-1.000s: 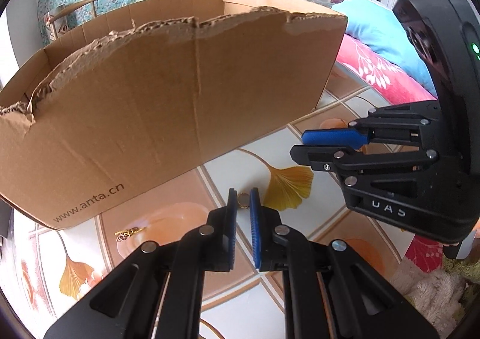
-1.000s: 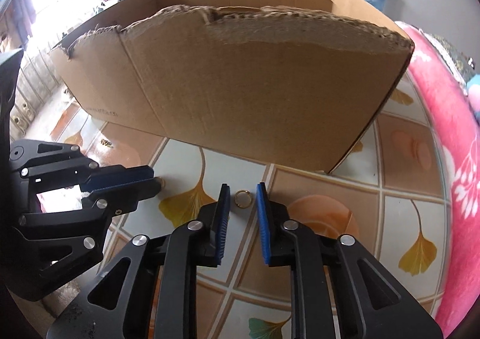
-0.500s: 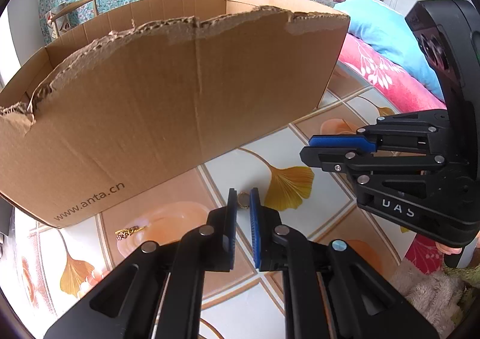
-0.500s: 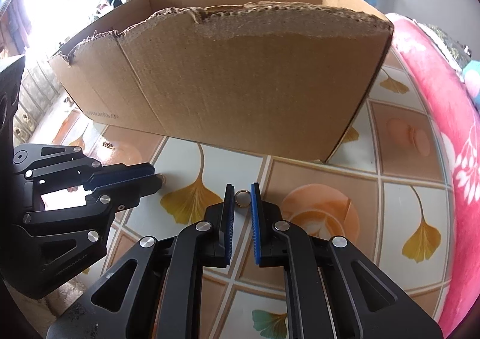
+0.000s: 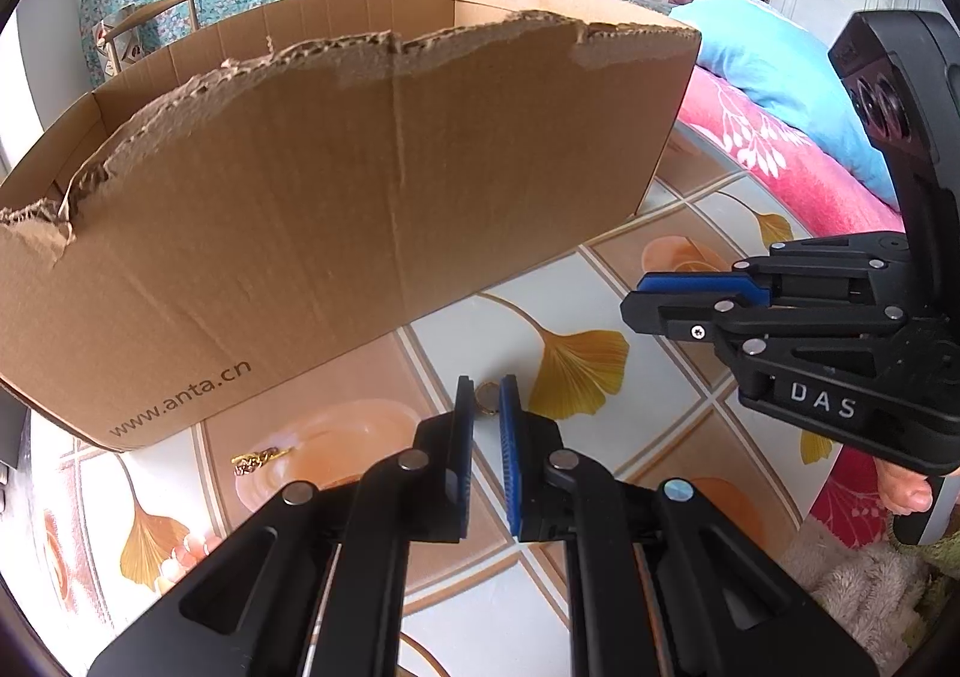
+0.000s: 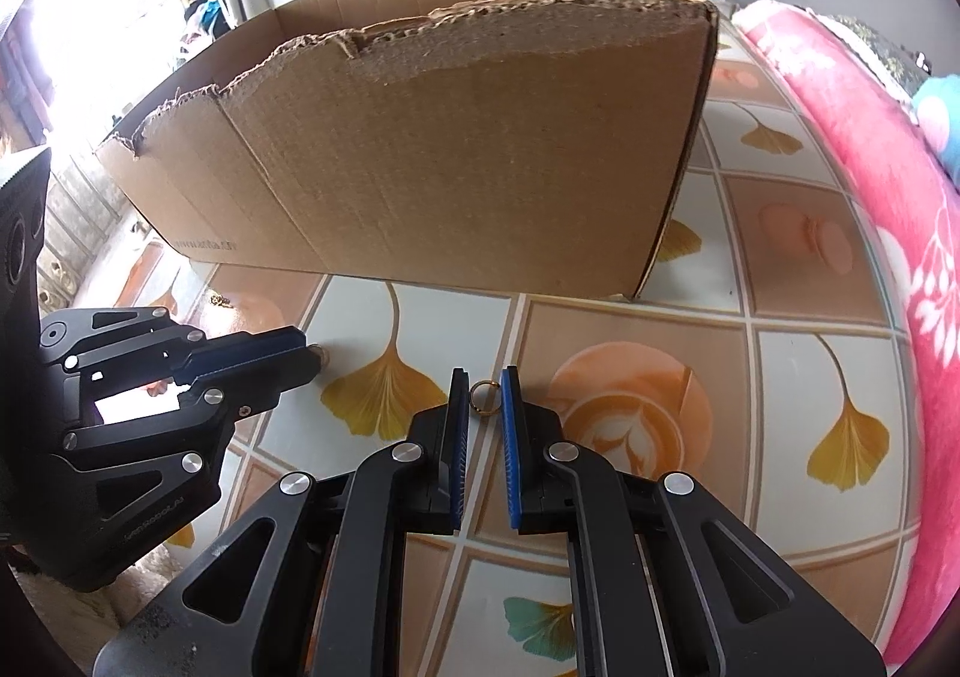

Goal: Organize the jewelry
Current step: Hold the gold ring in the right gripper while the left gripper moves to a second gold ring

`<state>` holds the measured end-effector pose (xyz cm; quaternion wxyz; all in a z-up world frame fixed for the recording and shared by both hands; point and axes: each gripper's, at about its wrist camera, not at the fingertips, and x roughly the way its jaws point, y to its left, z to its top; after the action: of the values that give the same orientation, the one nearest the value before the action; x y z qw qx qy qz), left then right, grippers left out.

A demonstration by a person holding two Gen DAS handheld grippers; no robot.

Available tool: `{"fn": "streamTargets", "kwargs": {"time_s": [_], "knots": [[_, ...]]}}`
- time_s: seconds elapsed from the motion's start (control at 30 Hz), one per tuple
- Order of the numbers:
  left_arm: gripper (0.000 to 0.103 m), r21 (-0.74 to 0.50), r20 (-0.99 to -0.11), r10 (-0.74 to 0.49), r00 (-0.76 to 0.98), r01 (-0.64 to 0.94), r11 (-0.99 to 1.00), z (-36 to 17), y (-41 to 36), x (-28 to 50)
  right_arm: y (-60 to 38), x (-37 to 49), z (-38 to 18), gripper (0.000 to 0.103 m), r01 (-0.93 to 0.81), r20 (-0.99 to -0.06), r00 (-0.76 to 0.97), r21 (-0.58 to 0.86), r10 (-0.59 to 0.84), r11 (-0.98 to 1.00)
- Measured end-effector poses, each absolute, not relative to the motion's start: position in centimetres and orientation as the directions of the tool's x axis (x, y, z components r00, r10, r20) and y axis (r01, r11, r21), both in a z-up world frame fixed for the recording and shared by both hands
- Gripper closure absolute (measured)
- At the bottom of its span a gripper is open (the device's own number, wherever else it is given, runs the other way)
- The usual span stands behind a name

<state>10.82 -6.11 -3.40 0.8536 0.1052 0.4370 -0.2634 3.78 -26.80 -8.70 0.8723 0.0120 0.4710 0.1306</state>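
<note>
1. Left wrist view: the left gripper (image 5: 486, 407) pinches a small gold ring (image 5: 486, 398) between its blue pads, low over the tiled table (image 5: 600, 281). Behind it stands a big cardboard box (image 5: 336, 197) with a torn top edge; its inside is hidden. A gold chain (image 5: 259, 459) lies on the table near the box.
2. Right wrist view: the right gripper (image 6: 485, 398) squeezes a thin gold hoop (image 6: 485, 397) at its tips, above the table. The box (image 6: 468, 155) is just behind, its inside unseen.

gold band (image 5: 487, 399) on edge | thin gold ring (image 6: 485, 397) upright | gold chain (image 5: 259, 460) lying flat
</note>
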Motion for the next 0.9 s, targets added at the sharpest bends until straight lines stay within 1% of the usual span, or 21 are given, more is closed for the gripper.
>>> {"fn": "streamTargets", "kwargs": {"time_s": [0.2,0.37,0.43,0.47,0.5,0.6,0.9], "knots": [[0.095,-0.063,-0.795,-0.372,0.479,0.545,0.836,-3.5,-5.8,10.8,-27.2,4.0,-9.0,0.094,-0.211,-0.816,0.524,0.151,0.242,0.966],[0.094,-0.129,-0.778,-0.437,0.452,0.565,0.815,-3.7,-4.8,10.7,-27.5,3.8,-9.3,0.094,-0.201,-0.817,0.525,0.155,0.239,0.967],[0.091,-0.153,-0.768,-0.462,0.443,0.574,0.804,-3.6,-4.4,10.5,-27.6,3.8,-9.3,0.094,-0.198,-0.816,0.526,0.155,0.238,0.968],[0.087,-0.161,-0.765,-0.471,0.439,0.578,0.800,-3.5,-4.2,10.4,-27.5,3.8,-9.3,0.094,-0.197,-0.816,0.527,0.154,0.237,0.968],[0.085,-0.163,-0.760,-0.478,0.440,0.582,0.796,-3.5,-4.0,10.3,-27.5,3.7,-9.3,0.094,-0.195,-0.815,0.528,0.156,0.237,0.968],[0.082,-0.152,-0.751,-0.486,0.447,0.600,0.786,-3.2,-4.1,9.8,-27.7,3.6,-8.9,0.094,-0.193,-0.812,0.532,0.160,0.241,0.968],[0.082,-0.103,-0.764,-0.448,0.465,0.597,0.796,-3.5,-5.2,10.8,-28.1,3.6,-9.0,0.094,-0.197,-0.812,0.527,0.169,0.250,0.966]]}}
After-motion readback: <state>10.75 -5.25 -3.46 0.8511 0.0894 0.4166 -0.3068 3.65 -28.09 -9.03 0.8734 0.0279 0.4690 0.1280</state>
